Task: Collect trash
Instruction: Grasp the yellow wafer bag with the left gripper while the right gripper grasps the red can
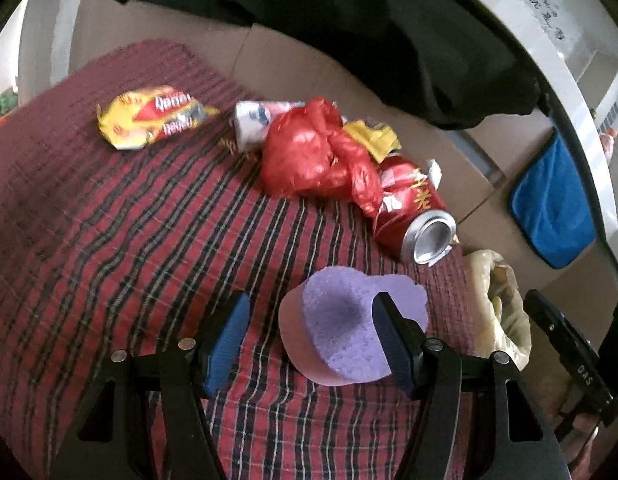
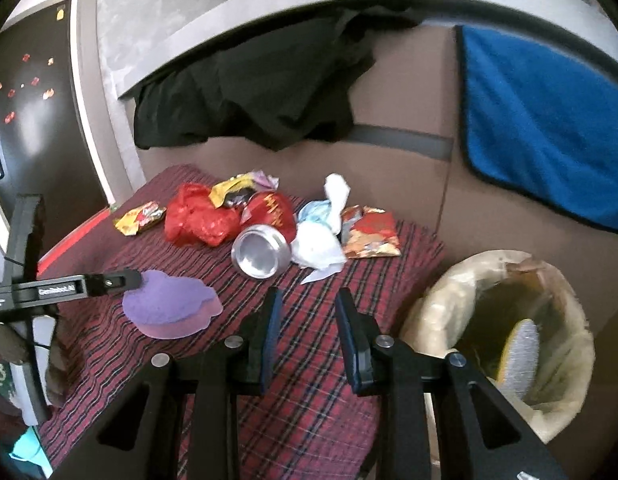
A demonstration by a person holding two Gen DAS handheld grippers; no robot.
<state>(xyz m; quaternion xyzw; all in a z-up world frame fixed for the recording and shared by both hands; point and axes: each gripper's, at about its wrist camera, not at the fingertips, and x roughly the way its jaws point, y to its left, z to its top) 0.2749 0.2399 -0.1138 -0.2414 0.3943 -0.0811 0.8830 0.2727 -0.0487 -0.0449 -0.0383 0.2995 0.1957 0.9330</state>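
While my left tool (image 1: pixel 309 344) stands with its jaws apart around the purple sponge (image 1: pixel 349 332) on the plaid worktop (image 1: pixel 129 220), I should close squarely on it. My right tool (image 2: pixel 309 340) waits half-open, empty, beside the trash bin (image 2: pixel 437 300).

Red plaid cloth (image 2: pixel 309 360) on table, blue towel (image 2: pixel 549 128) & black garment (image 2: pixel 261 96) hanging behind, w/ brown cardboard (image 2: pixel 409 92).

Woven red plaid cloth (image 2: pixel 309 360), matt; crushed red metal can (image 2: pixel 265 236), shiny base; crinkled glossy red plastic bag (image 1: pixel 313 156); porous purple sponge (image 1: pixel 349 332)
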